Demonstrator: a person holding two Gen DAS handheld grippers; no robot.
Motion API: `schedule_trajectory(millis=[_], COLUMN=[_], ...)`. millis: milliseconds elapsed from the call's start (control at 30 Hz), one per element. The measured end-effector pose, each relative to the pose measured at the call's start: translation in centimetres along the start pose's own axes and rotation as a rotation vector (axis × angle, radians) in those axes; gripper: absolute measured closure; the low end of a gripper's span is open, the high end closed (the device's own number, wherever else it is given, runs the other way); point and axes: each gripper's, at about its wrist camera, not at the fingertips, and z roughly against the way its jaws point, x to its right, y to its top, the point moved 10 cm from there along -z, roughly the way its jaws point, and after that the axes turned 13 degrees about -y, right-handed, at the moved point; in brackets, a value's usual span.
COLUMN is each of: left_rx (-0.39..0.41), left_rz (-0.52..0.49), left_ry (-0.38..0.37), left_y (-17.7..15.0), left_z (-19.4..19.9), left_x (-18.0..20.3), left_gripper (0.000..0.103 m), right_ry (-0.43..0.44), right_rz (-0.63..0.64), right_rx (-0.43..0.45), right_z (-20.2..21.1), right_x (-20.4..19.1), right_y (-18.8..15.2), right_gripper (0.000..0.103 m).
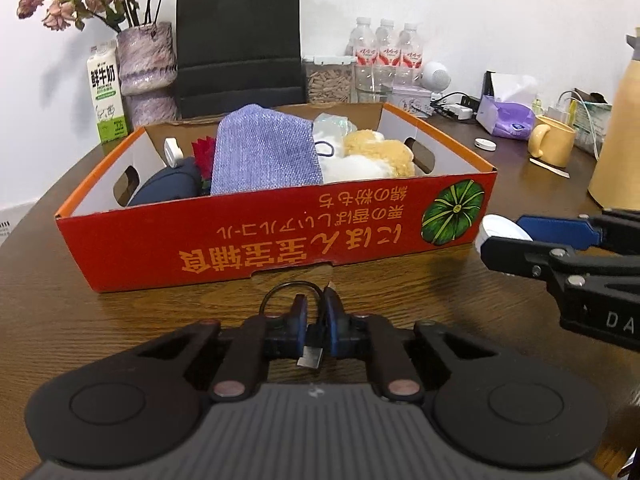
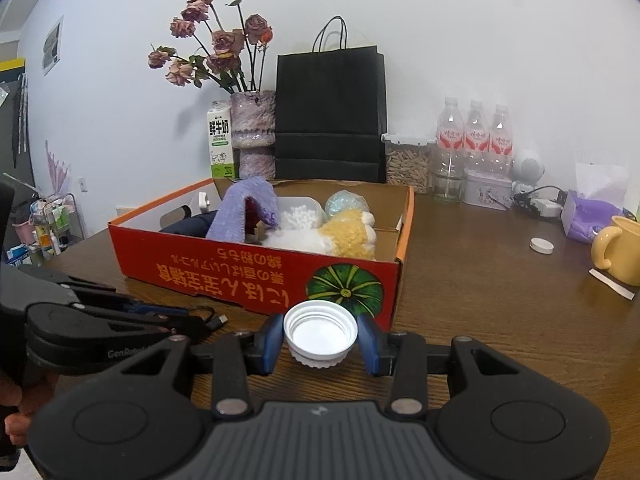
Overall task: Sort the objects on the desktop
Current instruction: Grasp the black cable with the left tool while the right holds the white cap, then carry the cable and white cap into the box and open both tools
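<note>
My left gripper [image 1: 315, 300] is shut on a black USB cable [image 1: 280, 289], just in front of the red cardboard box [image 1: 240, 240]. The cable's metal plug [image 1: 311, 356] hangs behind the pads. In the right wrist view the left gripper [image 2: 176, 316] lies low at the left, with the cable [image 2: 214, 320] trailing on the table. My right gripper [image 2: 320, 332] is shut on a white screw lid [image 2: 320, 338], open side up, near the box's [image 2: 224, 276] right corner. The box holds a purple cloth pouch [image 1: 264, 152], a yellow and white plush toy [image 1: 376, 156] and a dark blue item [image 1: 168, 188].
Behind the box stand a black paper bag [image 1: 240, 40], a vase of dried roses [image 1: 146, 68], a milk carton [image 1: 106, 92] and water bottles [image 1: 386, 52]. To the right are a yellow mug [image 1: 552, 144], a purple tissue box [image 1: 506, 116], a small white disc [image 1: 485, 145] and a tan jug [image 1: 618, 140].
</note>
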Motion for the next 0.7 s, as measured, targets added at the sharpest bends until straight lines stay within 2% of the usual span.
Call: schedule_trajectory(millis=[67, 167, 233, 267, 333, 433, 500, 700], left_rx=[0.004, 0.016, 0.018, 0.015, -0.003, -0.067, -0.058, -0.001], left_rz=[-0.008, -0.01, -0.009, -0.016, -0.033, -0.012, -0.007, 0.002], left_ry=[-0.015, -0.041, -0.063, -0.057, -0.042, -0.041, -0.04, -0.049], left_y=[-0.1, -0.1, 0.1, 0.3, 0.4, -0.1, -0.1, -0.4], left_z=[0.3, 0.6, 0.5, 0.4, -0.1, -1.6, -1.5, 0.2], left_x=[0.1, 0.3, 0.5, 0.5, 0.6, 0.3, 0.1, 0.3], left_gripper=[0.1, 0.1, 0.094, 0.087, 0.081, 0.081, 0.091, 0.091], right_ry=[-0.001, -0.002, -0.004, -0.005, -0.007, -0.009, -0.011, -0.015], right_rz=[0.004, 0.009, 0.011, 0.012, 0.01, 0.007, 0.005, 0.002], right_rx=[0.002, 0.003, 0.005, 0.004, 0.002, -0.001, -0.003, 0.005], right_z=[0.2, 0.5, 0.6, 0.6, 0.7, 0.8, 0.9, 1.3], right_x=[-0.3, -0.6, -0.7, -0.8, -0.8, -0.6, -0.5, -0.3], right_y=[0.1, 0.3, 0.4, 0.4, 0.4, 0.3, 0.1, 0.3], right_gripper=[0.064, 0.064, 0.064, 0.064, 0.064, 0.064, 0.064, 0.064])
